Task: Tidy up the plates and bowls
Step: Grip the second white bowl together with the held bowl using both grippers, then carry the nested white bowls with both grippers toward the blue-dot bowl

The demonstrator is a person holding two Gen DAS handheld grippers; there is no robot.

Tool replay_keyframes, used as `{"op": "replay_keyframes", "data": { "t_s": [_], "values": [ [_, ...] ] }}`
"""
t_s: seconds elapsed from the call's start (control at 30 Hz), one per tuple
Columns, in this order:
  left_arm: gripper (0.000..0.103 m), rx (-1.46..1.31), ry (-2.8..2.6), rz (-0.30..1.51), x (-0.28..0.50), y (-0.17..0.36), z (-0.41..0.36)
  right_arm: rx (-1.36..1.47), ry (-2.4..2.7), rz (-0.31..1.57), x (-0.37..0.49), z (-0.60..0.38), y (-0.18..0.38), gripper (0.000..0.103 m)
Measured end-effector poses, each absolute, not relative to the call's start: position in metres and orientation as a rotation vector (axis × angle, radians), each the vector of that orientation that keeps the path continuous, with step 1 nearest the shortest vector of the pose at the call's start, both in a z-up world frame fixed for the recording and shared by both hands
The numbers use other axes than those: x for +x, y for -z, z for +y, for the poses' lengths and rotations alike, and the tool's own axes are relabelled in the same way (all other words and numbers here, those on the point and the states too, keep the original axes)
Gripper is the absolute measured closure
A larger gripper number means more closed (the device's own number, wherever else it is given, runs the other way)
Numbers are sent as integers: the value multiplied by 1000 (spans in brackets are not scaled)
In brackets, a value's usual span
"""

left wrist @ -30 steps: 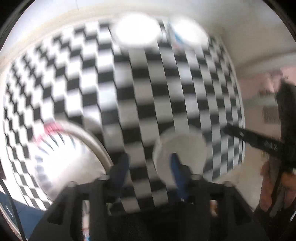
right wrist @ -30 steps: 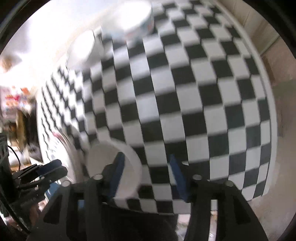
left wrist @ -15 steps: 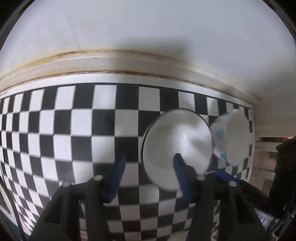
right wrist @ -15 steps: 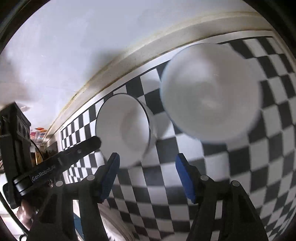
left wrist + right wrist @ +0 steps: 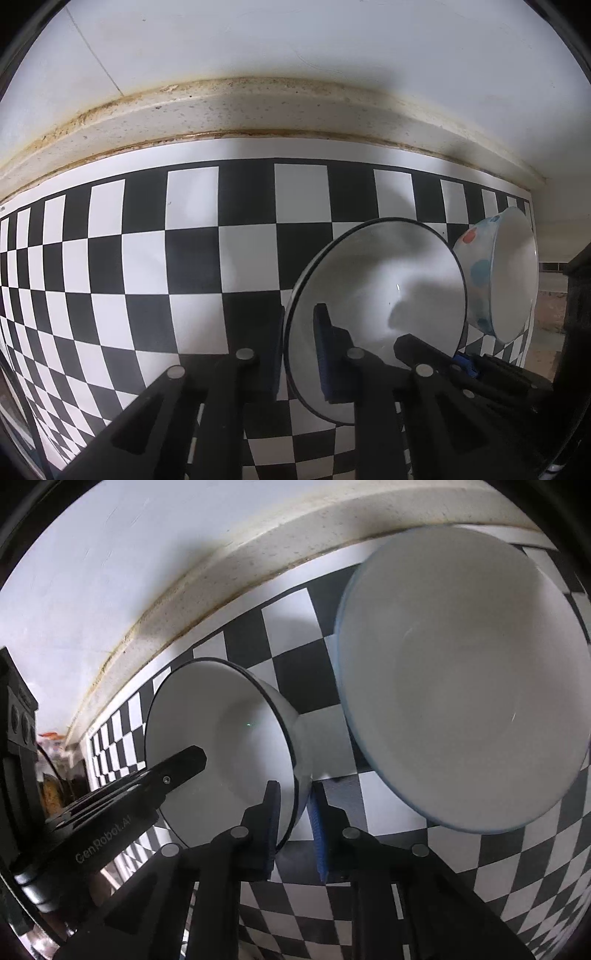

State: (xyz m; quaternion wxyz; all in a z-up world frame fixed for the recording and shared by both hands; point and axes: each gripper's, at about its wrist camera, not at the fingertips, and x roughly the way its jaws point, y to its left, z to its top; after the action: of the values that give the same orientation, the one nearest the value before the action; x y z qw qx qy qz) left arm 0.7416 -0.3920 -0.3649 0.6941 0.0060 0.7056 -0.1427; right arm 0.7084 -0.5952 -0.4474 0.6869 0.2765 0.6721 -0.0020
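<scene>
On the black-and-white checkered tabletop (image 5: pixel 192 258), the left claw (image 5: pixel 295 350) and the right claw (image 5: pixel 293 818) each pinch opposite sides of the rim of the black-rimmed white bowl (image 5: pixel 221 746), which sits just beside a larger white bowl with coloured dots outside (image 5: pixel 513 273).

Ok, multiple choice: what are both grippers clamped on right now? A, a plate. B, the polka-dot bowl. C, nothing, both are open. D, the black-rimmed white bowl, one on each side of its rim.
D: the left gripper straddles the rim of the black-rimmed white bowl, and the right gripper pinches the opposite side, while the polka-dot bowl sits untouched beside it.
</scene>
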Motion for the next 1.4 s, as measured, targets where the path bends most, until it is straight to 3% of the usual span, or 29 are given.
{"op": "replay_keyframes", "data": {
  "t_s": [0.6, 0.97, 1.4],
  "values": [
    [90, 45, 348, 1446, 661, 296, -398, 526, -16, 1421, 648, -578, 385, 90],
    [90, 84, 416, 1373, 600, 250, -400, 521, 16, 1342, 561, -577, 339, 90],
    [90, 71, 543, 1412, 526, 235, -401, 537, 52, 1318, 465, -586, 304, 90]
  ]
}}
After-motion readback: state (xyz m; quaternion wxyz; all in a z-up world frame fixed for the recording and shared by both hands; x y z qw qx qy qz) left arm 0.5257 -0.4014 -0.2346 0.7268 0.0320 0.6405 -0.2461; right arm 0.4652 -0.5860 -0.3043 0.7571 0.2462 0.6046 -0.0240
